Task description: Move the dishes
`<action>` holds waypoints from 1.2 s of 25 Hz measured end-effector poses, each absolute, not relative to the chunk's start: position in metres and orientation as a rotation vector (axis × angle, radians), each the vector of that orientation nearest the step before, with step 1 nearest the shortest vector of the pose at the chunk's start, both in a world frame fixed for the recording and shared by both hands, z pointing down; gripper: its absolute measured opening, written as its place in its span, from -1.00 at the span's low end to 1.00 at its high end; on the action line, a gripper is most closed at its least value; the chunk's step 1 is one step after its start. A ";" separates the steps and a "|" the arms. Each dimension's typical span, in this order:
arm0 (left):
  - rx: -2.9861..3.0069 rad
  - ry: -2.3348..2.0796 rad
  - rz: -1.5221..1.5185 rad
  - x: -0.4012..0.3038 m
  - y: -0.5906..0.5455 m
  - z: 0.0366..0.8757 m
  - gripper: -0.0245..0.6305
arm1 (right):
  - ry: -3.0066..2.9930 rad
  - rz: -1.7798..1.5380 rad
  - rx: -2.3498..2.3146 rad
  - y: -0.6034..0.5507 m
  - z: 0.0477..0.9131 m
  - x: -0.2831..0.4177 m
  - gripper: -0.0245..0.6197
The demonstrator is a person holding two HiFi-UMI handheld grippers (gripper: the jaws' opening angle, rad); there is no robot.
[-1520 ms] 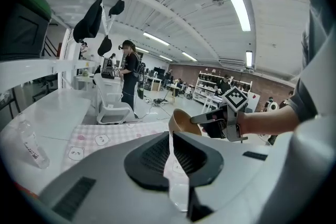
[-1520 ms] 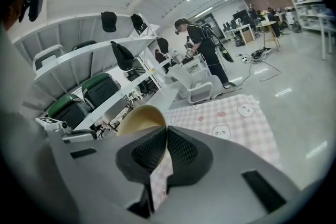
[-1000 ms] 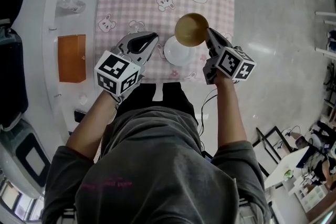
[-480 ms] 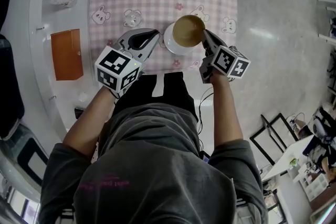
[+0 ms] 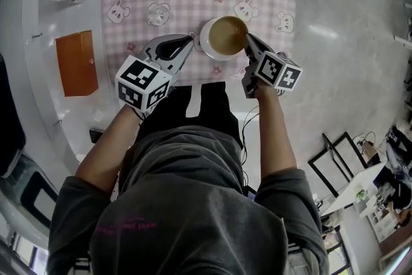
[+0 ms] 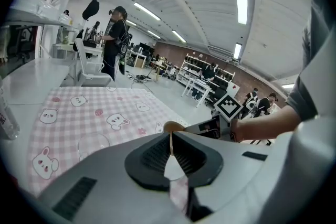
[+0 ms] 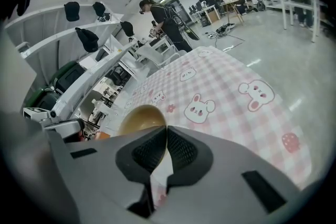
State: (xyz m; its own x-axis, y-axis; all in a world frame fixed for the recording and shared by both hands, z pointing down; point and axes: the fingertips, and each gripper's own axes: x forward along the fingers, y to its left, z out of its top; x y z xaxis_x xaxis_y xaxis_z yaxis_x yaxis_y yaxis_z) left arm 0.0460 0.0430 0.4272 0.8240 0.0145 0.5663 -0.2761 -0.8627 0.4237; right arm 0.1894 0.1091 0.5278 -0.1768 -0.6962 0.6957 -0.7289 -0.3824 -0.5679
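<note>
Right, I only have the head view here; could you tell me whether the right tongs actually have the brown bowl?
Observer: Yes. The right gripper view shows the right tongs shut on the rim of the brown bowl.
Operator: Thank you. And the left?
Observer: The left tongs are closed too, apparently pinching the thin edge of the white plate.
Operator: Is anyone nearby?
Observer: One person in dark clothes stands beyond the far end of the checked tablecloth.

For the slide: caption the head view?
Right claw grips brown bowl over white dish held by left claw, against pink tablecloth.
</note>
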 end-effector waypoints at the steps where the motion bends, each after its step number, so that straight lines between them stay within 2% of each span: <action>1: 2.500 -0.192 0.787 0.045 0.043 0.433 -0.88 | -1.725 1.645 1.990 0.109 0.533 0.189 -0.89; 30: 2.452 -0.206 0.845 0.028 0.047 0.471 -0.88 | -1.626 1.672 1.889 0.119 0.597 0.175 -0.89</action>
State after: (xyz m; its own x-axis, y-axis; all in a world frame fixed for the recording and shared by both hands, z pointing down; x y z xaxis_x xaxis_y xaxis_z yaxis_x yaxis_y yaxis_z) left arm 0.0284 0.0473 0.4708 0.7925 0.0281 0.6092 -0.3058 -0.8460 0.4367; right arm 0.1750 0.1190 0.5973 -0.2020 -0.6008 0.7735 -0.7567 -0.4057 -0.5127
